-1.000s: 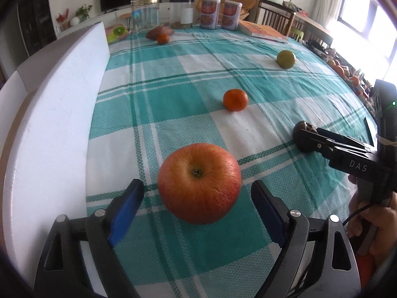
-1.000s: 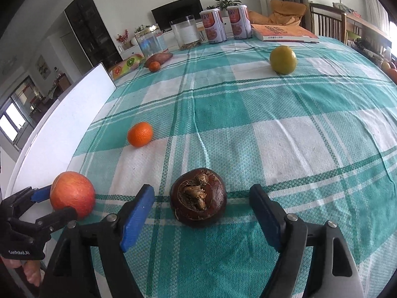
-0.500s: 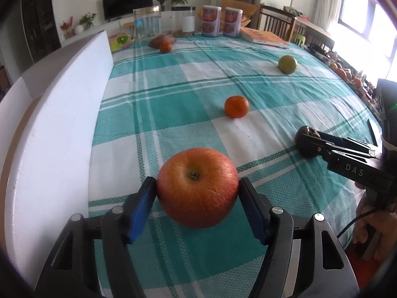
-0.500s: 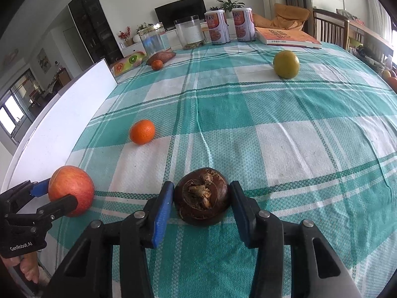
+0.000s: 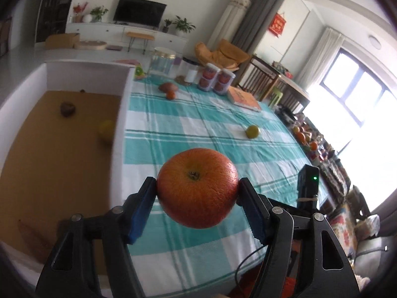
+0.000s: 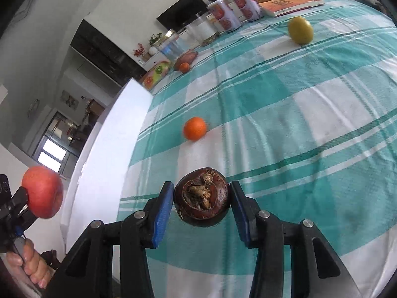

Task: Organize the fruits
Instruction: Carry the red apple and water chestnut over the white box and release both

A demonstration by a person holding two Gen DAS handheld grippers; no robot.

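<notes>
Jaws clamped both sides: left gripper (image 5: 197,195) on round red apple (image 5: 197,188), right gripper (image 6: 201,201) on dark brown mangosteen (image 6: 201,197) | lifted clear of checked teal tablecloth (image 6: 285,114) | likely bound for white-walled box (image 5: 62,149), where two fruits lie already.

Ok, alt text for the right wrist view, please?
The right gripper clamps a dark brown round fruit above a teal checked tablecloth. Beyond lie a small orange and a yellow-green fruit; at far left, the left gripper holds a red apple.
</notes>
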